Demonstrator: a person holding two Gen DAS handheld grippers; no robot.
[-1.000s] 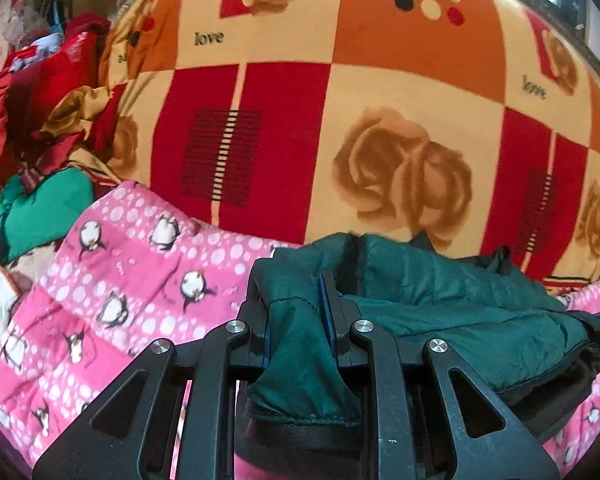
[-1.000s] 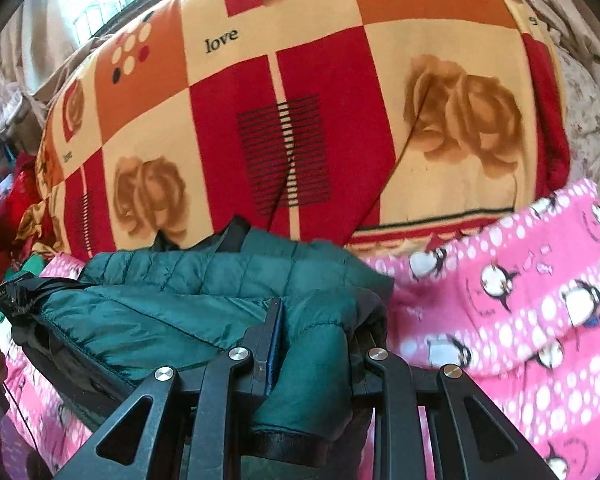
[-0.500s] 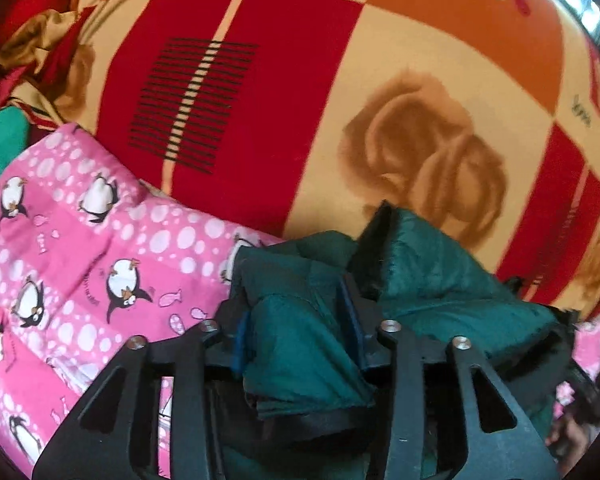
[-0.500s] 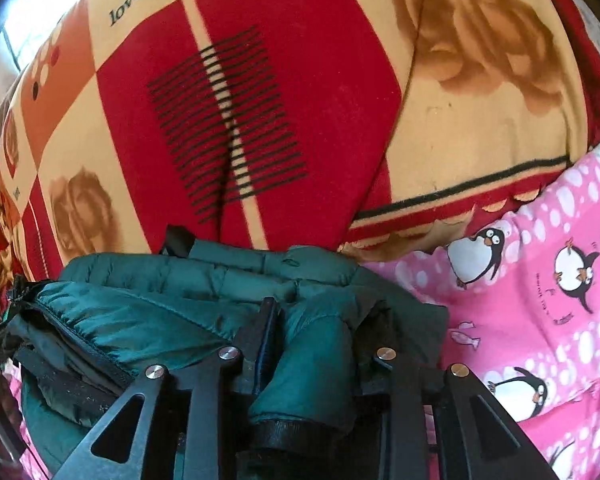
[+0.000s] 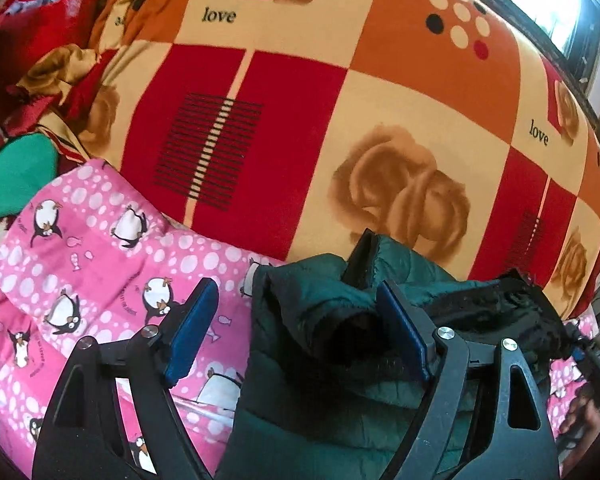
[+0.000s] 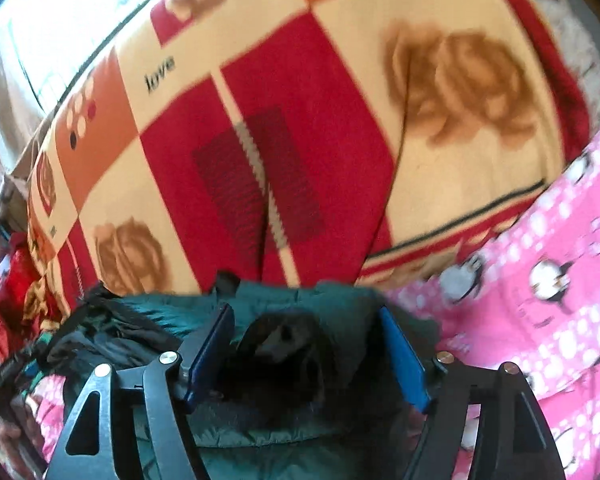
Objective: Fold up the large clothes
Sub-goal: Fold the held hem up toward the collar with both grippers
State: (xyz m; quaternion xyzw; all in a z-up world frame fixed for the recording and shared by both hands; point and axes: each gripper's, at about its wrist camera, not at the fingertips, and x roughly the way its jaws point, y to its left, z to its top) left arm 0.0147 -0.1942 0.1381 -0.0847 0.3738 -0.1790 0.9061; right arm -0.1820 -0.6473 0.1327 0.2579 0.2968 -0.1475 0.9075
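A dark green quilted puffer jacket (image 5: pixel 324 300) lies bunched in a compact folded bundle on a pink fleece blanket (image 5: pixel 80 248) printed with penguins and white dots, at the near edge of a large plush blanket (image 5: pixel 300 100) checked in red, orange and cream with brown roses and the word "love". The jacket's shell is smooth with stitched channels; its lining shows black where a sleeve opening or cuff gapes toward the camera, and a dark collar edge sticks up at the back.

The left gripper (image 5: pixel 300 336) is spread wide and grasps nothing; its right blue pad lies against the jacket's bunched fabric, while its left blue pad stands over the pink blanket, apart from the garment. The right gripper (image 6: pixel 308 356) is likewise released, its jaws wide apart to either side of the black-lined opening (image 6: pixel 284 340) of the jacket (image 6: pixel 340 300); whether its pads touch the fabric cannot be told, as this view is blurred. Both grippers have black angular frames with silver bolts and flat blue pads. Crumpled red and gold cloth (image 5: pixel 40 60) and a plain green cloth (image 5: pixel 12 176) lie at the far left of the left wrist view.
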